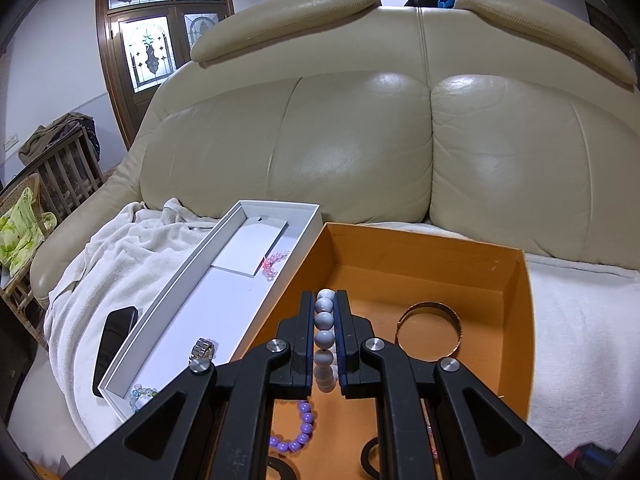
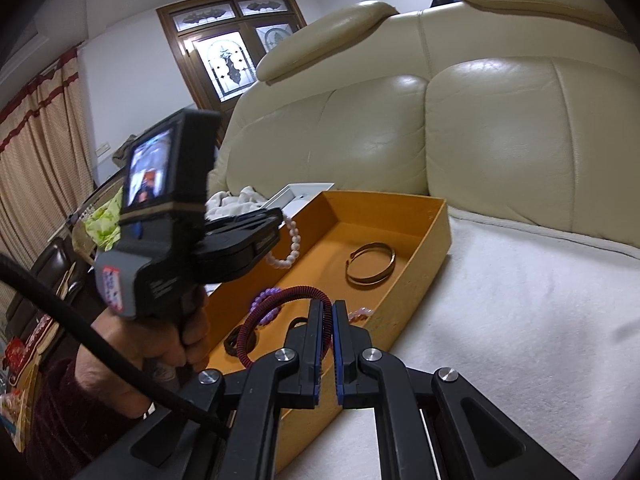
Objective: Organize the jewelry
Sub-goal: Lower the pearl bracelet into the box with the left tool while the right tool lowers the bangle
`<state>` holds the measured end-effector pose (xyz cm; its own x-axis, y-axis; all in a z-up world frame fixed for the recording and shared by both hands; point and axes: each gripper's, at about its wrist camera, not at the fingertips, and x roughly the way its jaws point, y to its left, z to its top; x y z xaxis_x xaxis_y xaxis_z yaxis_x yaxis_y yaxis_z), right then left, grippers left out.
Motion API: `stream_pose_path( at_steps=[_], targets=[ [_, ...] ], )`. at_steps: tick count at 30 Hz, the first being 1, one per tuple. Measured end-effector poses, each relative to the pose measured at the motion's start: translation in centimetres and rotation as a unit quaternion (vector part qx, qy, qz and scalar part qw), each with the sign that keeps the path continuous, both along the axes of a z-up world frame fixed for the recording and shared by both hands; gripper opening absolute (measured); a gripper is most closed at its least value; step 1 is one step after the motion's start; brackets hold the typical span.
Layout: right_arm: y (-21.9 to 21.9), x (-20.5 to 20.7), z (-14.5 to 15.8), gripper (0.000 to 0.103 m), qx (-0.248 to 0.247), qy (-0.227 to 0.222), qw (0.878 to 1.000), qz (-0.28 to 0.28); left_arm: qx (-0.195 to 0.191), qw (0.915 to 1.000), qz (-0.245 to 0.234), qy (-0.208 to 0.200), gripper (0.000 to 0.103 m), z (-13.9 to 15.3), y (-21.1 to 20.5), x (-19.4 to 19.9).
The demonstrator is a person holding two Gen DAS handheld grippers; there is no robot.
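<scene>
My left gripper (image 1: 324,300) is shut on a pale grey-white bead bracelet (image 1: 324,320) and holds it above the orange box (image 1: 516,320). The right wrist view shows that bracelet (image 2: 292,242) hanging from the left gripper (image 2: 276,224). My right gripper (image 2: 328,308) is shut on a dark red and black braided bangle (image 2: 280,294) over the orange box's near end (image 2: 424,264). In the box lie a gold bangle (image 1: 430,330) (image 2: 370,264) and a purple bead bracelet (image 1: 302,428) (image 2: 266,300). A long white box (image 1: 224,276) left of it holds a pink bracelet (image 1: 274,264), a metal watch (image 1: 202,350) and pale blue-green beads (image 1: 142,394).
Both boxes rest on a white towel (image 1: 120,264) (image 2: 520,300) spread over a cream leather sofa (image 1: 360,140). A black phone (image 1: 114,340) lies on the towel left of the white box. Dark rings (image 2: 236,344) lie in the orange box's near end.
</scene>
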<state>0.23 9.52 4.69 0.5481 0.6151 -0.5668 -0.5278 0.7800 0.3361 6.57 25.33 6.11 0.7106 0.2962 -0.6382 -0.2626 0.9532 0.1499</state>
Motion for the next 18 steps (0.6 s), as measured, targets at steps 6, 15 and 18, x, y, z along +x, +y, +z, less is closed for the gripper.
stream_pose_path(
  at_steps=[6, 15, 18],
  targets=[
    [1.2, -0.6, -0.5, 0.005, -0.006, 0.000, 1.000, 0.020, 0.011, 0.9999, 0.007, 0.005, 0.009, -0.6, 0.5, 0.7],
    [2.8, -1.1, -1.2, 0.005, -0.013, -0.001, 0.999, 0.044, 0.005, 0.9998, 0.012, 0.012, 0.009, -1.1, 1.2, 1.7],
    [3.2, -1.3, -1.3, 0.005, -0.013, -0.002, 0.999, 0.051, 0.002, 0.9998, 0.012, 0.015, 0.009, -1.3, 1.5, 2.0]
  ],
)
